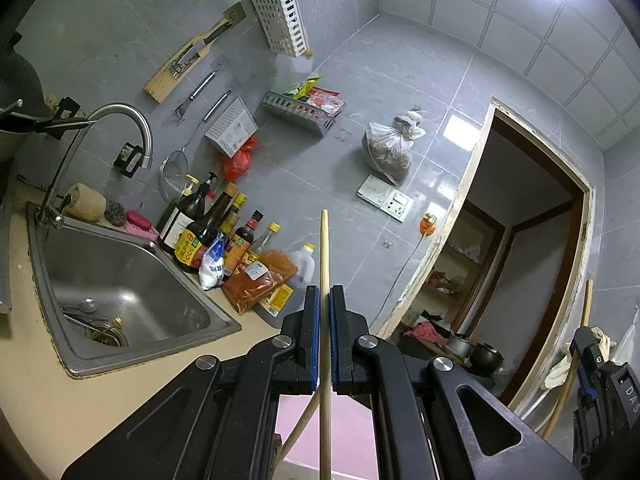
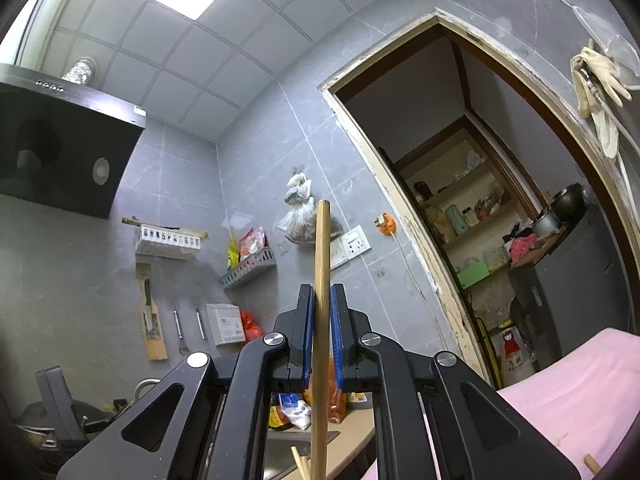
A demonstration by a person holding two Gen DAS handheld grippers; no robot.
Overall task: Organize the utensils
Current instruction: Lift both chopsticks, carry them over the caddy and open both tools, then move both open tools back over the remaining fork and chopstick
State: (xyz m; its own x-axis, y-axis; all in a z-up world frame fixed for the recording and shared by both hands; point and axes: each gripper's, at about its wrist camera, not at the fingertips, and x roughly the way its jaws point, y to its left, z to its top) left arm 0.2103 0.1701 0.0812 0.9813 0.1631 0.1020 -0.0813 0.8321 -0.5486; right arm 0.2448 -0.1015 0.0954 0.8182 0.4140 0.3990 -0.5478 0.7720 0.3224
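Holding one chopstick [image 1: 324,256] per hand, you have left tongs [image 1: 324,300] clamped on pale stick, right tongs [image 2: 322,300] clamped on darker chopstick [image 2: 322,248]. Long axes run forward past tips. White wall basket [image 1: 282,20] lies up-left, nearer your left hand.

- Beige countertop [image 1: 32,392] w/ steel sink [image 1: 132,280] set into it.
- Sauce bottles [image 1: 208,224] are crowded at the back by the wall, right of the sink.
- Red spice bag [image 1: 260,280] and white packet [image 1: 212,264] are laid in front of the bottles.
- Loofah [image 1: 85,202], steel scrubber [image 1: 116,213], pink brush [image 1: 140,224] are kept on the sink's back ledge.
- Pink cloth/pad [image 2: 580,392] seen at lower right; what it's on can't be told.
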